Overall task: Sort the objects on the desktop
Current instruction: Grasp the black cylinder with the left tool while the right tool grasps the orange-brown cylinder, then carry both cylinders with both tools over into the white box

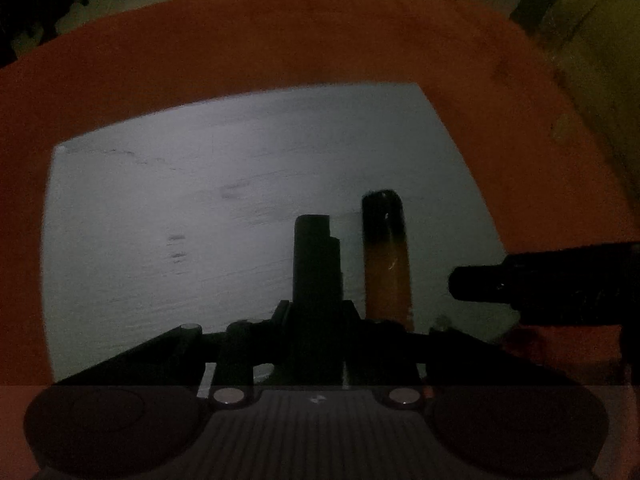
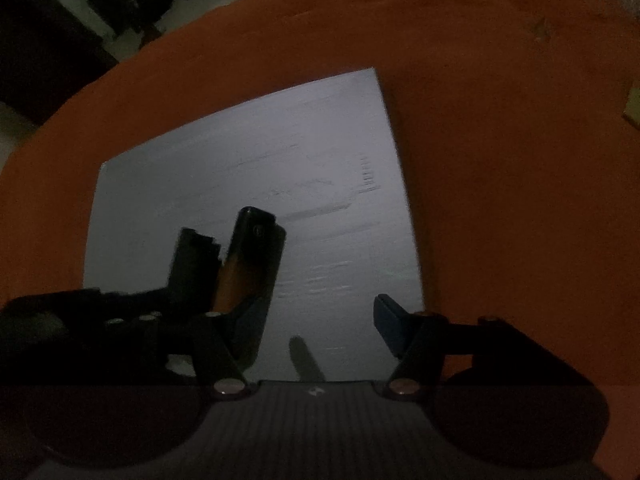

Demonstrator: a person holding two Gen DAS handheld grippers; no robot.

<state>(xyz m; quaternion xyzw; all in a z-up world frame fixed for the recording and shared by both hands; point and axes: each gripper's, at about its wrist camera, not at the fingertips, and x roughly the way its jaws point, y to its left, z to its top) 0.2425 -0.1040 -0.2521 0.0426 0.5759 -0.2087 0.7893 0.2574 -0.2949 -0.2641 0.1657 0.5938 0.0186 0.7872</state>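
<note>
The scene is dim. A grey board [image 1: 224, 208] lies on an orange cloth [image 1: 280, 40]. In the left wrist view, my left gripper [image 1: 352, 264] is closed around a long amber object with a black cap [image 1: 386, 256], held just over the board. One dark finger [image 1: 316, 260] shows left of it; the other is hidden. My right gripper's finger [image 1: 520, 280] enters from the right. In the right wrist view, my right gripper [image 2: 320, 312] is open over the board [image 2: 320, 160], empty, with the left gripper and the amber object [image 2: 248, 260] at its left side.
The orange cloth [image 2: 500, 160] covers the table around the board. A yellowish box [image 1: 592, 40] stands at the far right in the left wrist view. Dark furniture [image 2: 120, 4] stands beyond the table's far edge.
</note>
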